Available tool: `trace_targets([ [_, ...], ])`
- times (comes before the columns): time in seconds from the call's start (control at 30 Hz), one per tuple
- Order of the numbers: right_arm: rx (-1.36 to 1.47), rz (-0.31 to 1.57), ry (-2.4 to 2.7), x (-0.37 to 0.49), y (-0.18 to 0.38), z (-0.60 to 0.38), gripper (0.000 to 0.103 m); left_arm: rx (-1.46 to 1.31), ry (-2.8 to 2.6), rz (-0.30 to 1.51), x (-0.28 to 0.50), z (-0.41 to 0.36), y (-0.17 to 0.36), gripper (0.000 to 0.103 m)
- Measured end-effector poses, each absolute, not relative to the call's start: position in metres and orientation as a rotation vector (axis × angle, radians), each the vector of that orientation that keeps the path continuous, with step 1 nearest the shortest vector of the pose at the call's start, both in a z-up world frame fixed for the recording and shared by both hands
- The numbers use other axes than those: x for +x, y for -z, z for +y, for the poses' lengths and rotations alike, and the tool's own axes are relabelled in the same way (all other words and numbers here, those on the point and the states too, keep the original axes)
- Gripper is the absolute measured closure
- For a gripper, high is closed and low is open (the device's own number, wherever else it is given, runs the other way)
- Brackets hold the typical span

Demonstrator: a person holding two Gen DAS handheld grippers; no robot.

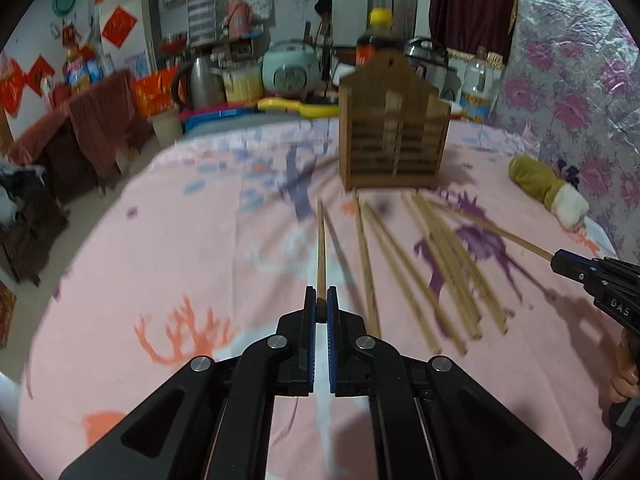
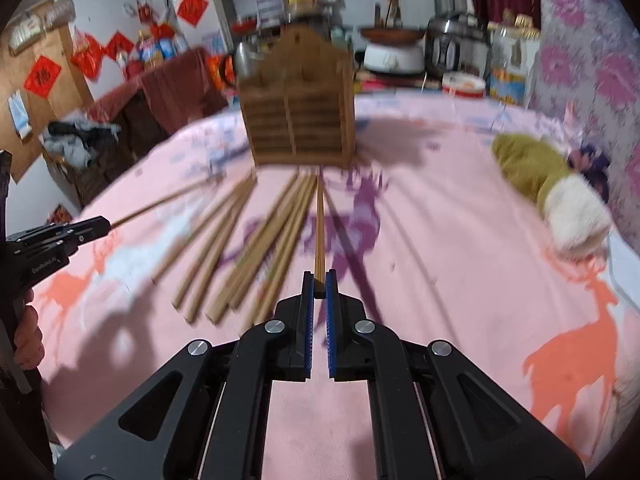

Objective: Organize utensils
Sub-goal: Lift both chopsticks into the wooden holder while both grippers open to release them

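Observation:
A wooden slatted chopstick holder [image 1: 394, 128] stands upright on the pink sheet; it also shows in the right wrist view [image 2: 298, 106]. Several wooden chopsticks [image 1: 436, 264] lie loose in front of it, also seen in the right wrist view [image 2: 248, 248]. My left gripper [image 1: 321, 300] is shut on one chopstick [image 1: 321, 240] that points toward the holder, held above the sheet. My right gripper [image 2: 319, 282] is shut on another chopstick [image 2: 319, 224], also pointing at the holder. Each gripper appears in the other's view, the right one [image 1: 560, 258] and the left one [image 2: 102, 225].
A yellow-and-white plush item [image 1: 548, 190] lies on the sheet at right, also in the right wrist view [image 2: 560, 196]. Behind the bed edge stand a rice cooker [image 1: 290, 68], a kettle [image 1: 202, 80] and bottles. A floral cover [image 1: 580, 60] rises at right.

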State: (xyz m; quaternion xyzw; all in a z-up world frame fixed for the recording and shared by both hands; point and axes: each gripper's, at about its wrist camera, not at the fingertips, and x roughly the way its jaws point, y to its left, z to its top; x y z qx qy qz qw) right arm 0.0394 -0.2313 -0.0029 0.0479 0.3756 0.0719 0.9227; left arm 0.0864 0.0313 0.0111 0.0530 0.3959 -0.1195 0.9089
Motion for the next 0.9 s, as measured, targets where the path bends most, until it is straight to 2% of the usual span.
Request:
trace_targets([
  [0.3,0.077,0.635,-0.148,0.050,-0.069,-0.230,0.097,0.108,0.276,0.734,0.112,0.001,-0.087,0.098],
  [0.67,0.044,0.597,-0.124,0.089,-0.115,-0.222,0.097,0.145,0.281,0.697,0.155,-0.039,-0.154,0.098],
  [0.9,0.086,0.525,-0.144,0.121,-0.163,-0.224,0.097,0.116,0.279,0.615,0.184,-0.053,-0.204,0.098],
])
